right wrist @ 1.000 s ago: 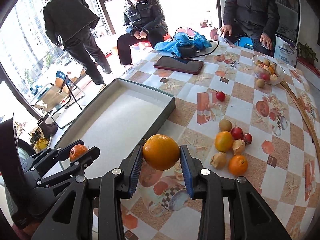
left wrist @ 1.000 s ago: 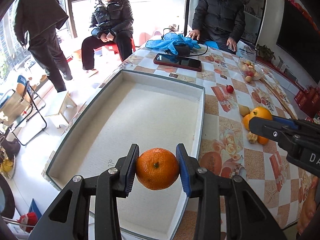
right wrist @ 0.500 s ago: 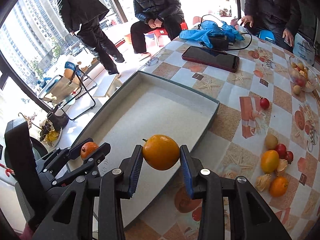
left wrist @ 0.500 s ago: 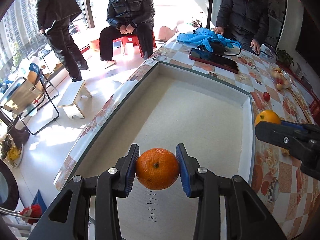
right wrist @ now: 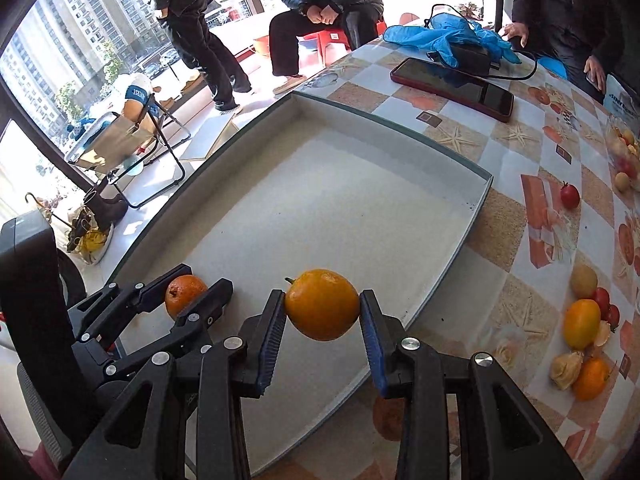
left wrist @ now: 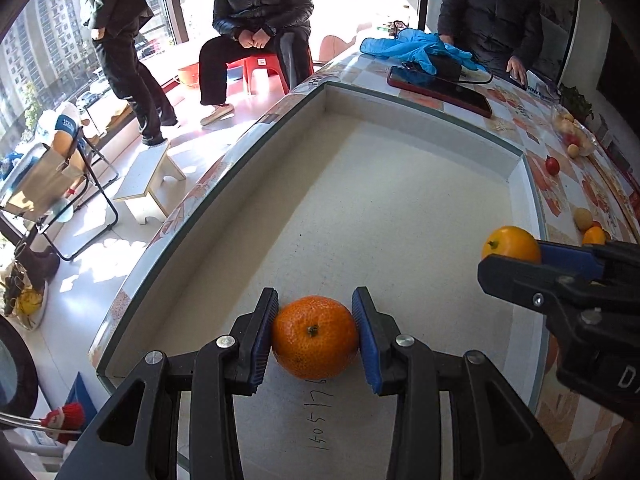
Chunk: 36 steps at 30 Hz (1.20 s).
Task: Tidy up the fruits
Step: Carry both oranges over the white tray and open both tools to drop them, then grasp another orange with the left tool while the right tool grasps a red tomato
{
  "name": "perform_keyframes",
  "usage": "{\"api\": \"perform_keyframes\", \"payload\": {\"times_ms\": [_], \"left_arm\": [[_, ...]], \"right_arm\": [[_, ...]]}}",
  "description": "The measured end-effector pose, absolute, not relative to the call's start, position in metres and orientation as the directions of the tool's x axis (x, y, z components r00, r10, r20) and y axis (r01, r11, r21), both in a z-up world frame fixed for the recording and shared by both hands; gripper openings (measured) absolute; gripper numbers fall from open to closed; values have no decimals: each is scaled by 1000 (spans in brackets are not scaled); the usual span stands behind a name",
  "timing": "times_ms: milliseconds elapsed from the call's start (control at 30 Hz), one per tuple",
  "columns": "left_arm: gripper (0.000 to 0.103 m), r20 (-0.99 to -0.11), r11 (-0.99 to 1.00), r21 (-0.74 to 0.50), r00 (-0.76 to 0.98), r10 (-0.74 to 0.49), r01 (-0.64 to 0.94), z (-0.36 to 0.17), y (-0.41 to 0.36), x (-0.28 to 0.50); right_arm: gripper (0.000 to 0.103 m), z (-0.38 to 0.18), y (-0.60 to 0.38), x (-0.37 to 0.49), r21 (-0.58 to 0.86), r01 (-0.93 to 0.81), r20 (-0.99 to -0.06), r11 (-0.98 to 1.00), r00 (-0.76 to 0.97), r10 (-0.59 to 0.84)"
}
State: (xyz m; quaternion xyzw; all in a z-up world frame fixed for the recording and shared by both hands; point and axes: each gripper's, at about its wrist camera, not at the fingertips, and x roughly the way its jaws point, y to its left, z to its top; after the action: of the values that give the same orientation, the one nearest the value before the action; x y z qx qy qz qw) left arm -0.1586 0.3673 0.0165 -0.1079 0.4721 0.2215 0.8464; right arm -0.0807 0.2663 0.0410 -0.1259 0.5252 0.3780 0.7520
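Fruits now over the white tray [left wrist: 400,220], no longer out above the table (drop-off looks close). Left gripper [left wrist: 315,336] clamped on a mandarin [left wrist: 315,338], stem end facing the camera. Right gripper [right wrist: 322,320] clamped on an orange [right wrist: 322,305], stem pointing left; both roundish, no real long axis.

Left gripper [left wrist: 315,338] and right gripper [right wrist: 322,311] side by side, tilted steeply downward, fingers partly closed, each gripping.
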Motion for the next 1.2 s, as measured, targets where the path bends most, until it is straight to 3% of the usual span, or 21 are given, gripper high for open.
{"api": "perform_keyframes", "payload": {"times_ms": [100, 167, 200, 233, 267, 333, 467, 700, 1000, 1100, 1200], "left_arm": [[51, -844, 877, 24, 461, 275, -480, 16, 366, -160], [72, -843, 877, 17, 464, 271, -481, 17, 366, -161], [73, -840, 876, 13, 470, 272, -483, 18, 366, -162], [74, -836, 876, 9, 477, 271, -483, 20, 366, -164], [76, -833, 876, 6, 483, 272, -482, 23, 365, -165], [79, -822, 875, 9, 494, 282, -485, 29, 364, -167], [79, -804, 879, 32, 511, 305, -475, 43, 355, -165], [80, -776, 930, 28, 578, 251, -367, 68, 308, -155], [80, -829, 987, -10, 553, 83, -162, 55, 218, -98], [80, -853, 990, -58, 522, 20, -132, 47, 200, -71], [80, -867, 990, -59, 499, 13, -129, 40, 188, -45]], "right_arm": [[39, 36, 268, -82, 185, -710, -894, 679, 166, 417], [39, 35, 268, -82, 182, -716, -895, 674, 163, 415], [46, 36, 268, -82, 186, -717, -896, 671, 157, 416], [65, 36, 267, -82, 190, -717, -895, 671, 155, 419], [72, 39, 265, -82, 200, -716, -886, 669, 160, 435], [102, 50, 259, -82, 210, -708, -862, 674, 191, 470], [103, 74, 238, -80, 187, -693, -818, 696, 283, 501], [103, 79, 155, -59, 145, -555, -803, 819, 418, 425], [103, 21, 17, -39, 30, -310, -872, 950, 456, 177], [103, -2, -20, -40, 49, -240, -892, 969, 425, 151], [103, -2, -30, -55, 1, -230, -853, 973, 507, 120]]}}
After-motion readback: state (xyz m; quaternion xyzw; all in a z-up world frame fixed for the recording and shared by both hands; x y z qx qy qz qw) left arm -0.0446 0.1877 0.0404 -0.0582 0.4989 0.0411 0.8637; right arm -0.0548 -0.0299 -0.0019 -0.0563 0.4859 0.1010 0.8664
